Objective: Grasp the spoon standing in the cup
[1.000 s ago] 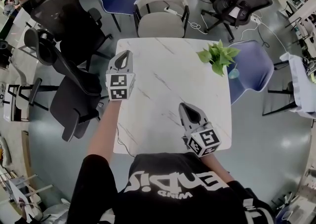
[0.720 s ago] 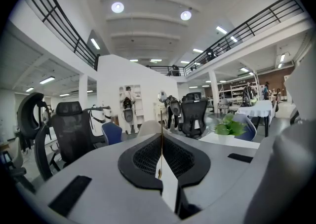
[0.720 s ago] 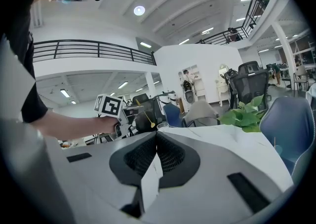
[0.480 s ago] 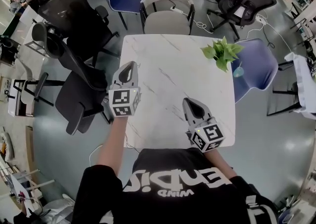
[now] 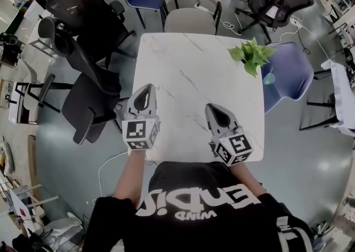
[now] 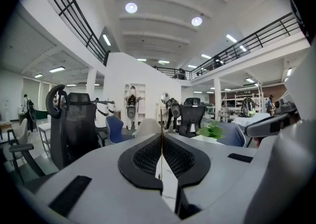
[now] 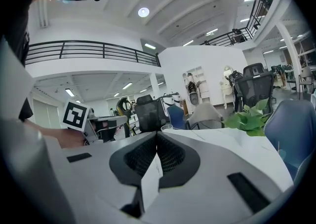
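Left of the table [image 5: 188,56] stood a black office chair [image 5: 83,101], not involved. My left gripper [image 5: 145,90] had pulled back toward me along the table's left edge, from further out to the near-left corner, and was now roughly level with the right one. Its jaws were pressed together with nothing between them. My right gripper [image 5: 215,110] had hardly shifted, sat over the near right part of the table, jaws likewise closed and empty. A plant [image 5: 250,56] stood at the far right corner. I couldn't find the spoon or the cup in any view; the tabletop looked bare apart from the plant. My read: the pull-back was a retreat or reset, not an approach. No grasp was set up, and I'd have to locate the cup first.
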Tool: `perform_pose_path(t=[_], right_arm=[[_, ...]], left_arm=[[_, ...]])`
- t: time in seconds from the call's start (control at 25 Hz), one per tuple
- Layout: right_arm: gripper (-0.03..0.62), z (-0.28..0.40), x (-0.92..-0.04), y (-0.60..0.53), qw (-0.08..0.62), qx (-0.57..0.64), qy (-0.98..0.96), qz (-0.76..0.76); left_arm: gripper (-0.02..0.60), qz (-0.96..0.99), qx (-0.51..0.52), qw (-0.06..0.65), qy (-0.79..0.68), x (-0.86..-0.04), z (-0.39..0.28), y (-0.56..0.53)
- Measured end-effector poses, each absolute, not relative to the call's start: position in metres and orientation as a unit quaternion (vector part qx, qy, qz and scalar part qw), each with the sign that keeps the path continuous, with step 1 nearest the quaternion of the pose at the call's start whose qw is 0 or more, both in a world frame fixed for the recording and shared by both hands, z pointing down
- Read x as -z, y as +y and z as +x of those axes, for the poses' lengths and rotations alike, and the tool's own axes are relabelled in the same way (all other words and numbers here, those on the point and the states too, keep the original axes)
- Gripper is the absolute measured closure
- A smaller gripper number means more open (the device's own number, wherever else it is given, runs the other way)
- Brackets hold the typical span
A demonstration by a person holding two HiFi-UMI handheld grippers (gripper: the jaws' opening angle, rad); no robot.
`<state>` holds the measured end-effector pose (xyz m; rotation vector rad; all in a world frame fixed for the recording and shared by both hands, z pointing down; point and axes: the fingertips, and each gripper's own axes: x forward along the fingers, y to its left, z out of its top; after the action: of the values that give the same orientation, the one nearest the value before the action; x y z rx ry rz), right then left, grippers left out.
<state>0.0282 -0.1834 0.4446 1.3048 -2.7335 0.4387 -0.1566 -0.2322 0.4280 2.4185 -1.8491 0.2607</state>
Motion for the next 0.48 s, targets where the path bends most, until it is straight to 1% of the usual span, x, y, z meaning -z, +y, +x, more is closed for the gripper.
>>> perform_pose_path(t=[0.48], right_arm=[[0.582, 0.029, -0.444, -0.182, 0.045, -0.134, -0.898, 0.417]], left_arm=[[0.561, 0.795, -0.084, 0.062, -0.598, -0.434, -0.142, -0.178]])
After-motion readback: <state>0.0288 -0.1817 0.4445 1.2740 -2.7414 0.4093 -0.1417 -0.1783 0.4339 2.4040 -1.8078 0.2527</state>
